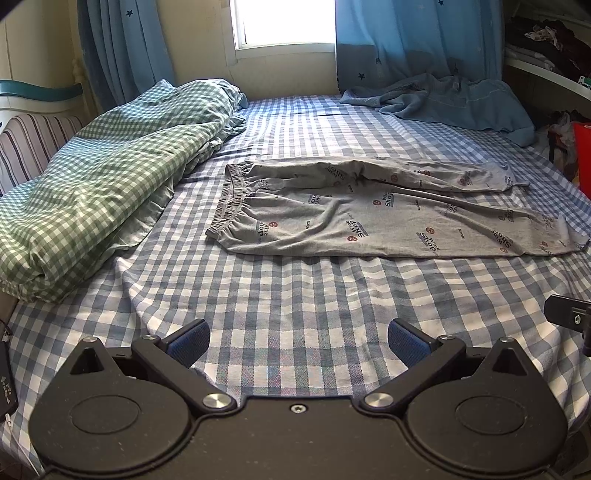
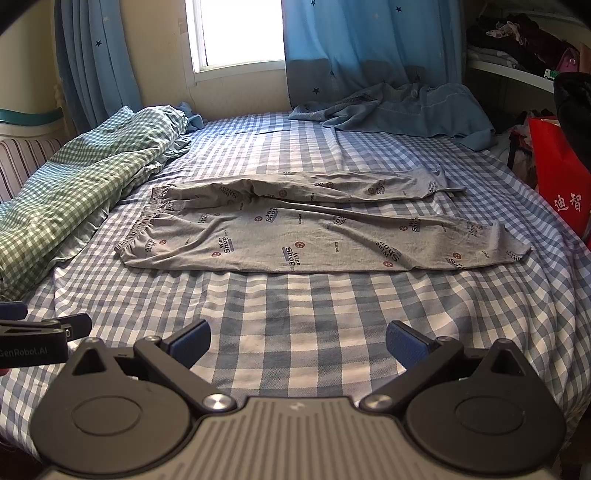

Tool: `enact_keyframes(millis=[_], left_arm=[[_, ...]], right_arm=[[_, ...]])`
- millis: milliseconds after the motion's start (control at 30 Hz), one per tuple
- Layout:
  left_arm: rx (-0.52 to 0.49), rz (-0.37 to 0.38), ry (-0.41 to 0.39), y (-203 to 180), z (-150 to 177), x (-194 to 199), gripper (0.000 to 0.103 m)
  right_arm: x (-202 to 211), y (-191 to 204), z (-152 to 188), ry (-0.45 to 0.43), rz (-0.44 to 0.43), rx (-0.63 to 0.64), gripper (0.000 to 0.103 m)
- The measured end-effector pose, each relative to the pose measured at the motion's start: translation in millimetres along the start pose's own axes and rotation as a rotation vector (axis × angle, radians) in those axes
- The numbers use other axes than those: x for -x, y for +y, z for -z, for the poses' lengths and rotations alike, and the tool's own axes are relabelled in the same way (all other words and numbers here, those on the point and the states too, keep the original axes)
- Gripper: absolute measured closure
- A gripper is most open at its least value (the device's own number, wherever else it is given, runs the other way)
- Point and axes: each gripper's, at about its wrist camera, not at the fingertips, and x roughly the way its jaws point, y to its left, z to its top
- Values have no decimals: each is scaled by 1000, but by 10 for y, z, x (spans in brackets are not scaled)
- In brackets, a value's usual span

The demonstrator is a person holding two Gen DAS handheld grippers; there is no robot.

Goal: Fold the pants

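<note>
At the far left of the bed, a rumpled green-and-white gingham duvet [image 1: 92, 177] lies heaped along the edge, just beside a striped headboard [image 1: 33, 144]. To its right, a pair of grey printed jersey pants [image 1: 369, 214] lies spread flat across the middle of the blue-and-white checked bedsheet [image 1: 295, 314]. The elastic waistband [image 1: 227, 206] points toward the duvet, and the two legs run off to the right, the nearer leg lying straight, the farther one angled slightly away from it with a wrinkled fold where they meet. Behind the pants, at the far right of the bed, a crumpled blue blanket [image 1: 450, 99] sits under a blue star-print curtain [image 1: 406, 40], beside the bright window [image 1: 280, 22]. A red bag [image 2: 561, 184] stands just off the bed's right edge.

The left gripper [image 1: 299, 343] hovers over bare sheet near the bed's near edge, its jaws spread wide and holding nothing, well apart from the pants. The right gripper [image 2: 298, 343] sits alongside to its right, likewise with jaws spread wide and empty above the sheet, short of the nearer pant leg. In the right wrist view the left gripper's black body shows at the left border.
</note>
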Motion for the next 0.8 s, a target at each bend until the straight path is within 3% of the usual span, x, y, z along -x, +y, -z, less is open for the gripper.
enact_keyframes(millis=[800], left_arm=[[1, 1, 11, -34, 30, -45, 1]], right_arm=[[-8, -51, -1, 27, 8, -8, 0]])
